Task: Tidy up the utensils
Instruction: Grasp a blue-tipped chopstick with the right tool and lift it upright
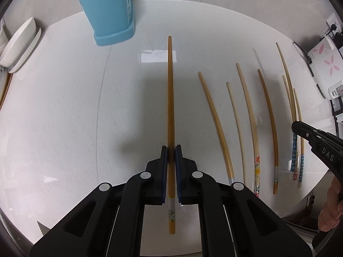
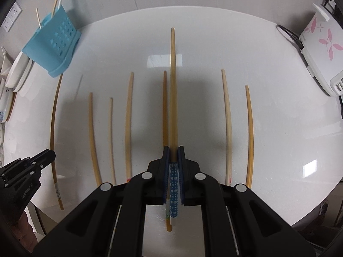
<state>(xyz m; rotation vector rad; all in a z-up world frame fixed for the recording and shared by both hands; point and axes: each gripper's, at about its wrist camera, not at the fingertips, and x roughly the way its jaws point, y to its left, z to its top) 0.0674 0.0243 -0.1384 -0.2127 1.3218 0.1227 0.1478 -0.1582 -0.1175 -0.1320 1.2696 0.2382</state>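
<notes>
My left gripper (image 1: 171, 153) is shut on a brown chopstick (image 1: 170, 98) with a silver band, which points forward toward a blue utensil holder (image 1: 108, 10). My right gripper (image 2: 174, 154) is shut on a tan chopstick (image 2: 173, 90) with a blue dotted handle, held above the table. Several more chopsticks (image 1: 216, 124) lie in a row on the white round table (image 1: 64, 107); they also show in the right wrist view (image 2: 128, 124). The holder (image 2: 53, 45) at far left has a few chopsticks standing in it. The left gripper appears in the right wrist view (image 2: 46, 157).
White dishes (image 1: 20, 45) are stacked at the table's left edge. A white appliance with pink flowers (image 2: 321, 49) and its cable sit at the right edge. The right gripper's tip (image 1: 300, 128) shows at the right of the left wrist view.
</notes>
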